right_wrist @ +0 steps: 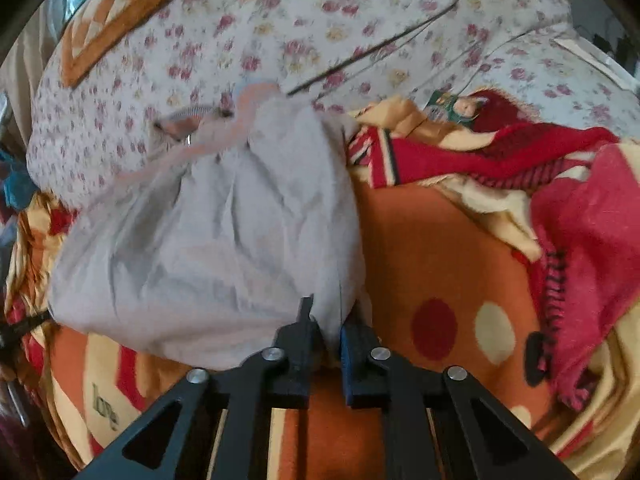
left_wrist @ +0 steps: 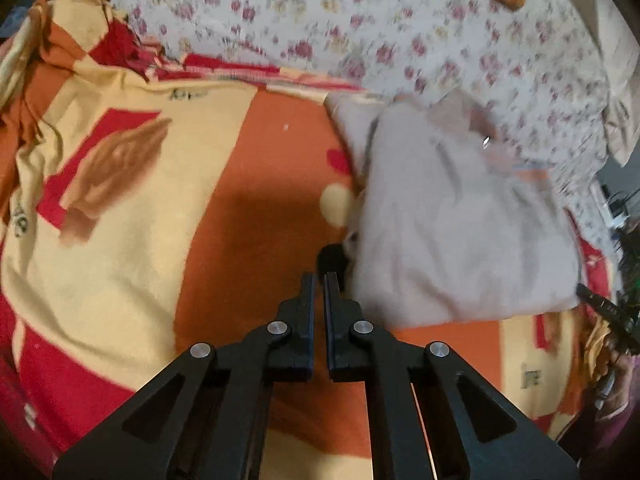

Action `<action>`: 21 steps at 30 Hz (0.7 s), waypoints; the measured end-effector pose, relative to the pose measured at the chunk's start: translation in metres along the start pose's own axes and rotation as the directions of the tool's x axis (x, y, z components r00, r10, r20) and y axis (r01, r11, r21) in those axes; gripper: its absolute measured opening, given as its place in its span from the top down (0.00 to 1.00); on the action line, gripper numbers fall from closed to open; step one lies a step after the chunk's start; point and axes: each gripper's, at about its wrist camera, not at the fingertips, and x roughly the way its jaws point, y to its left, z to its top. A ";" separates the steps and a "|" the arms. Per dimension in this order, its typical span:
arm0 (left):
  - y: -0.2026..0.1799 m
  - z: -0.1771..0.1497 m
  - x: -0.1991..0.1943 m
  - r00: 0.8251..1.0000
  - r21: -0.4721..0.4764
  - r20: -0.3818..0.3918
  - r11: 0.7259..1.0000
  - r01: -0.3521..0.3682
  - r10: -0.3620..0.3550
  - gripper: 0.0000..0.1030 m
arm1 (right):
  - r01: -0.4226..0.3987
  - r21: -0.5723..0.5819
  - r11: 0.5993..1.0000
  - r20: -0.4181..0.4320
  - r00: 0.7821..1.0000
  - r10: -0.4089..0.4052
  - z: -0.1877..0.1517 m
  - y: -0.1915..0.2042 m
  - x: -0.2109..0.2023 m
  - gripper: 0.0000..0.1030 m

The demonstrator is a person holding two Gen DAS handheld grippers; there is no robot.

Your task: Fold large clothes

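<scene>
blur: floral sheet [left_wrist: 400, 40] — smeared | hidden: right hand-held gripper [right_wrist: 326, 312] fingertip — behind garment [right_wrist: 224, 232]

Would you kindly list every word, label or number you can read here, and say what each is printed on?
"love": on a cream patch of the blanket, at.
Dark lettering on the blanket near the praying-hands print: too blurred to read.
Small green packet: print too small to read.

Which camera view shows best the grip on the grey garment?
The right wrist view: the right gripper pinches the grey garment at its near edge. In the left wrist view the garment lies whole on the blanket, beside the shut, empty left gripper.
</scene>
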 end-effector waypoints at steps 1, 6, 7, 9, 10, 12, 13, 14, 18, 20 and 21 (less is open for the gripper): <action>-0.004 0.001 -0.007 1.000 0.011 0.017 1.000 -0.011 0.011 0.98 | -0.001 0.031 1.000 0.005 1.000 0.000 0.001 -0.004 -0.009 0.60; -0.040 0.011 -0.031 0.995 0.077 0.095 0.997 0.004 -0.012 0.47 | -0.029 0.028 0.999 0.109 0.994 0.025 0.011 0.014 -0.045 0.49; -0.049 0.015 -0.030 0.994 0.071 0.100 0.997 0.027 -0.034 0.43 | -0.055 -0.005 0.998 0.118 0.991 0.055 0.013 0.028 -0.046 0.49; -0.065 0.021 -0.021 0.994 0.068 0.102 0.997 0.035 -0.042 0.43 | -0.096 -0.054 0.994 0.100 0.990 0.101 0.018 0.053 -0.038 0.49; -0.070 0.022 -0.018 0.995 0.070 0.098 0.997 0.029 -0.036 0.43 | -0.112 -0.084 0.990 0.083 0.989 0.119 0.021 0.068 -0.030 0.49; -0.084 0.030 -0.004 0.995 0.074 0.097 0.997 0.011 -0.018 0.43 | -0.122 -0.145 0.982 0.071 0.989 0.133 0.027 0.095 -0.012 0.49; -0.090 0.032 0.004 0.995 0.075 0.095 0.997 0.002 -0.010 0.43 | -0.118 -0.177 0.977 0.067 0.989 0.132 0.030 0.108 -0.002 0.49; -0.096 0.035 0.015 0.996 0.080 0.088 0.997 -0.020 0.012 0.43 | -0.116 -0.197 0.973 0.061 0.990 0.131 0.031 0.119 0.008 0.49; -0.100 0.036 0.047 0.988 0.090 0.081 0.986 -0.139 0.132 0.43 | -0.117 -0.237 0.964 0.021 0.992 0.126 0.051 0.148 0.058 0.49; -0.093 0.035 0.058 0.988 0.080 0.072 0.987 -0.143 0.137 0.42 | -0.094 -0.246 0.965 0.005 0.995 0.098 0.055 0.156 0.079 0.49; -0.089 0.034 0.061 0.989 0.072 0.077 0.989 -0.129 0.123 0.41 | -0.060 -0.248 0.967 0.001 0.998 0.063 0.059 0.159 0.094 0.49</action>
